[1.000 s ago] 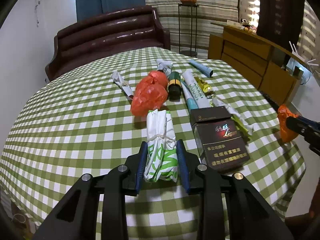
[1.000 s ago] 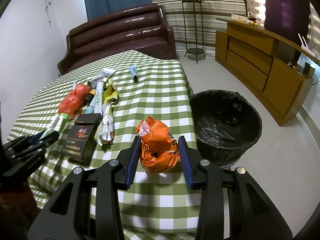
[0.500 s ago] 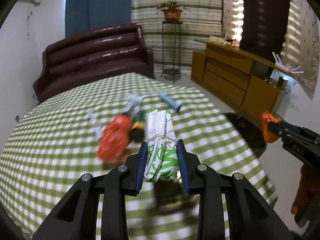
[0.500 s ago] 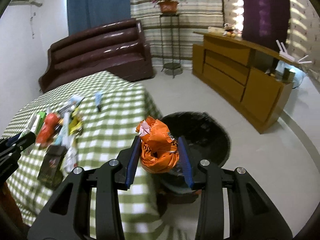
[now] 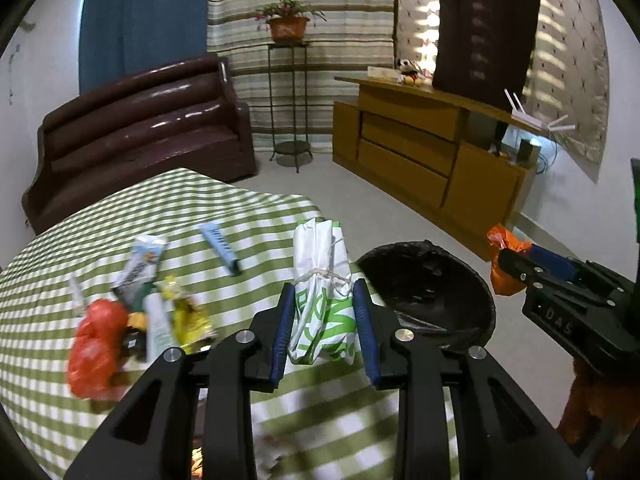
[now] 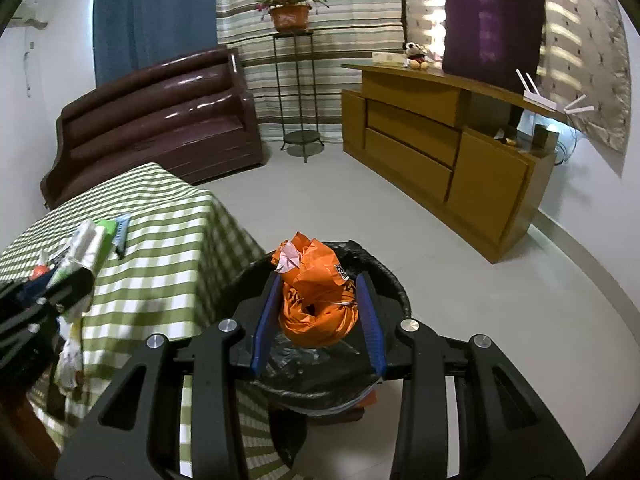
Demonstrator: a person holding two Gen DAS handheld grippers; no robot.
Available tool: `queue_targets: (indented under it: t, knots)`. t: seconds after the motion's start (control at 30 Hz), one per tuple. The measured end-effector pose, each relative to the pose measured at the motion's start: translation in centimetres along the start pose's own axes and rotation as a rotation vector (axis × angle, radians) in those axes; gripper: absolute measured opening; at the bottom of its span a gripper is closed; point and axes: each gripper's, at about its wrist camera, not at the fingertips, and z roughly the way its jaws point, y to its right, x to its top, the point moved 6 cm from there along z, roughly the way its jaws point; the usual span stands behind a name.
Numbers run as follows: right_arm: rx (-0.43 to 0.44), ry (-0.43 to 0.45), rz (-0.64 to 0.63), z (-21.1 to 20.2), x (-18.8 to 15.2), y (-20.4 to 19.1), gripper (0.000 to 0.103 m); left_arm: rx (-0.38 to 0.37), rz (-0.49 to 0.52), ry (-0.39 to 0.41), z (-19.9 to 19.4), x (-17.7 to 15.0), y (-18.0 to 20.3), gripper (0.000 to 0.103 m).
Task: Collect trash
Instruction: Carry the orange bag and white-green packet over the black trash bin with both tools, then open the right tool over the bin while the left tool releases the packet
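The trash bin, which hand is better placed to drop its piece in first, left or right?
Right. The right gripper holds the orange bag over the black bin, while the left gripper holds its white and green bundle above the checked tablecloth, short of the bin.

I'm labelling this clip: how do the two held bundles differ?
The left bundle is white with green print, long and tied with string; the right bundle is orange, round and crumpled. The left bundle hangs over the table, beside the bin; the right bundle hangs over the bin's mouth. Both are clamped between blue-padded fingers, in the left gripper and the right gripper.
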Motion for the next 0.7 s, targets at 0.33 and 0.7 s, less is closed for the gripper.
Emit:
queue_targets:
  t: [0.33,0.7]
  knots:
    - [-0.008,-0.014,0.029,3.0,0.8,1.8,0.037,0.001,0.043,-0.038,4.5,1.5,3.3,0.031]
    - [0.004,-0.035,0.057,5.1,0.7,3.0,0.039,0.011,0.046,-0.093,6.7,1.8,3.6,0.046]
